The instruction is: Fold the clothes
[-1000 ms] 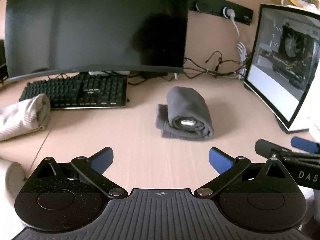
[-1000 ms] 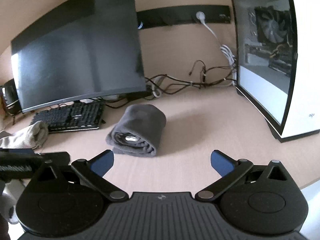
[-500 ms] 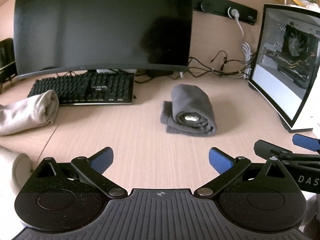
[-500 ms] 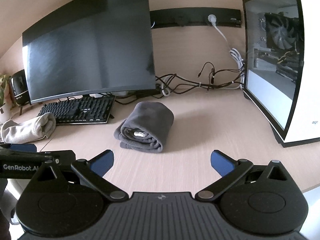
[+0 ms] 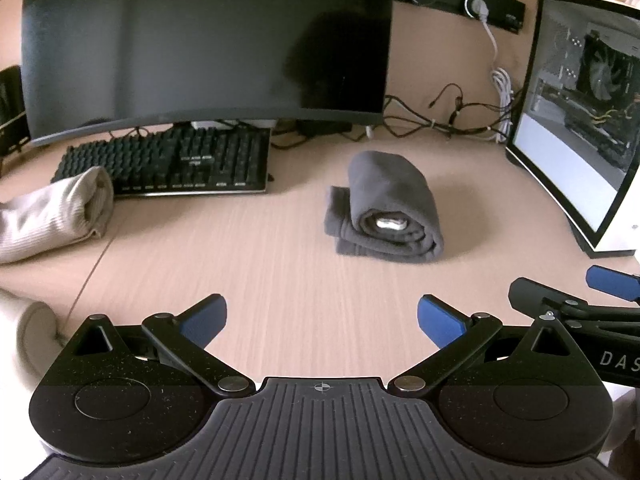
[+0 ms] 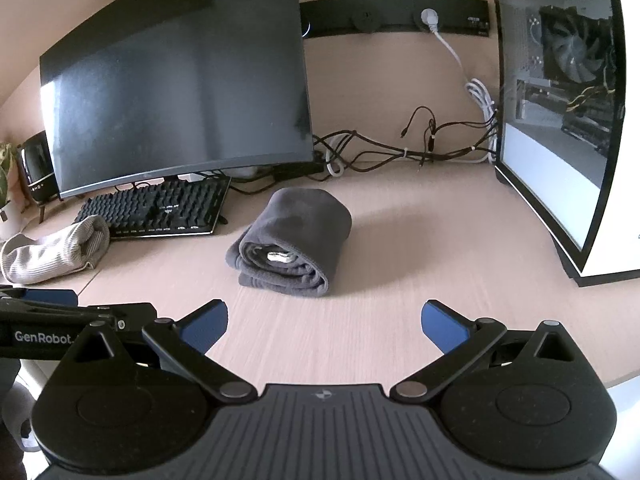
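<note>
On the desk, centre of both frames: a dark grey fleece garment is lying folded into a thick roll, its open end with a pale label facing the cameras.
Desk: a light wood-grain desk is carrying everything.
Left claw: the left gripper is hovering above the bare wood at the lower middle of the left view, its blue-padded jaws spread wide and gripping nothing.
Right claw: the right gripper is hovering likewise in the right view, jaws released and empty, well apart from the grey roll.
Left edge: a beige ribbed knit garment is lying bunched just beside a black keyboard.
Upper left: a large curved dark monitor is standing behind the keyboard.
Right edge: a white glass-sided computer case is standing, black cables trailing beside it.
</note>
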Tool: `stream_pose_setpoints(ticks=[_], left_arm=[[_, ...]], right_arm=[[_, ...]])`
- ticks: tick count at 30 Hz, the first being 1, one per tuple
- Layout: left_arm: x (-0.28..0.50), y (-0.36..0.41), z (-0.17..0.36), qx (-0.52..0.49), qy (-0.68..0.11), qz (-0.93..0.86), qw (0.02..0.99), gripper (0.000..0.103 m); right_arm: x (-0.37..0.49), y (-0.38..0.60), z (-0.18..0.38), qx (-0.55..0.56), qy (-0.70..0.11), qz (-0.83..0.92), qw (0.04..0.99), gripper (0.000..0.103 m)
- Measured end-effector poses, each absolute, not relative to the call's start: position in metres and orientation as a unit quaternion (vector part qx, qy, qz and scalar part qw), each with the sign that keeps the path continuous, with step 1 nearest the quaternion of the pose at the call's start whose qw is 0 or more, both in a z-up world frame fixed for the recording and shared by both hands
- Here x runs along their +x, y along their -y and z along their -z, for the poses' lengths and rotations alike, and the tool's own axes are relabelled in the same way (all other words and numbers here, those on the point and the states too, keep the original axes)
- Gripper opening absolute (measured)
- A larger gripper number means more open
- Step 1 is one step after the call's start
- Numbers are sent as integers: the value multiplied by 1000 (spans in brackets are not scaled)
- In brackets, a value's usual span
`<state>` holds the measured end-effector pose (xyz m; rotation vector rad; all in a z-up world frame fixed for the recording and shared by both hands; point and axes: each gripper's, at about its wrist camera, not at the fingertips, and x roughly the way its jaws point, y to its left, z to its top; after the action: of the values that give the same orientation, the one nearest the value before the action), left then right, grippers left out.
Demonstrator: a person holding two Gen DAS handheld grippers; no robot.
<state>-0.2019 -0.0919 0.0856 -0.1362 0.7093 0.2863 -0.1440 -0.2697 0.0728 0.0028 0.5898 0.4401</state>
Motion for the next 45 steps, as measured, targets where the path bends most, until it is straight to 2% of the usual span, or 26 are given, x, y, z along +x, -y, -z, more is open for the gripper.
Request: stream_pose_setpoints(ticks=[45], left_arm=[[-184,89,-78,-74,-371,-136,915,103]], right_arm=[[-129,277,-66,1,-309,-223,925,103]])
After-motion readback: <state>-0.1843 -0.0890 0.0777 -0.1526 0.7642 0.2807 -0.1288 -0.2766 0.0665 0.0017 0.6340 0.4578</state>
